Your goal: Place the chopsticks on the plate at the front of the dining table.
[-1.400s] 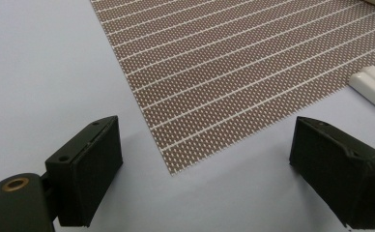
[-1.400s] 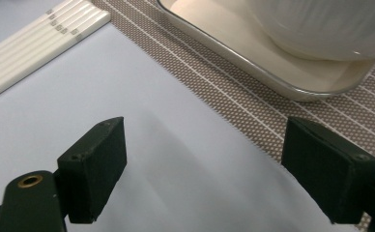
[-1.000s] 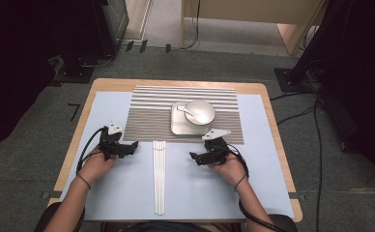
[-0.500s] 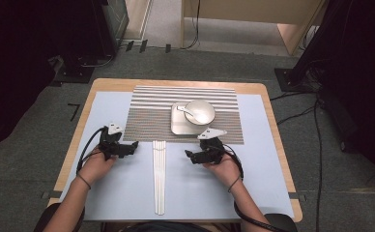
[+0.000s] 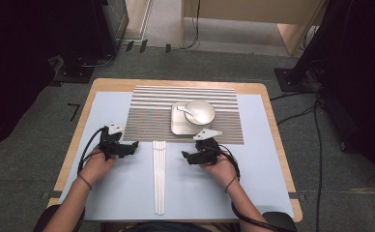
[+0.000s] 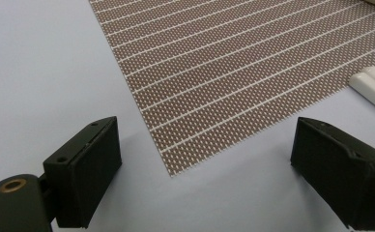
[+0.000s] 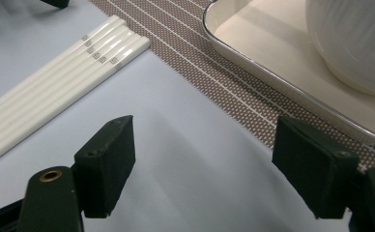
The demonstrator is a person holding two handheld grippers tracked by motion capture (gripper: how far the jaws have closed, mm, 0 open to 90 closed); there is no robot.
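A bundle of several white chopsticks (image 5: 159, 176) lies lengthwise on the pale blue table top (image 5: 122, 198), between my two grippers. My left gripper (image 5: 135, 144) rests to their left, pointing right, open and empty. In the left gripper view its jaws (image 6: 207, 140) frame the near corner of the brown striped placemat (image 6: 234, 63). My right gripper (image 5: 185, 155) sits right of the chopsticks, pointing left, open. Its jaws (image 7: 205, 140) have just been closing a little, with nothing between them. Beyond them are the chopstick ends (image 7: 79, 58), a silver tray (image 7: 253, 65) and a white bowl (image 7: 354, 43).
The tray (image 5: 176, 126) sits on the placemat (image 5: 147, 113) and carries the bowl (image 5: 200, 111) with a spoon (image 5: 184, 111). Bare table lies left and right of the hands. Cables (image 5: 316, 159) and dark stands surround the table on the floor.
My right gripper has shifted a little to the left, toward the chopsticks. The left hand and everything on the table have kept still.
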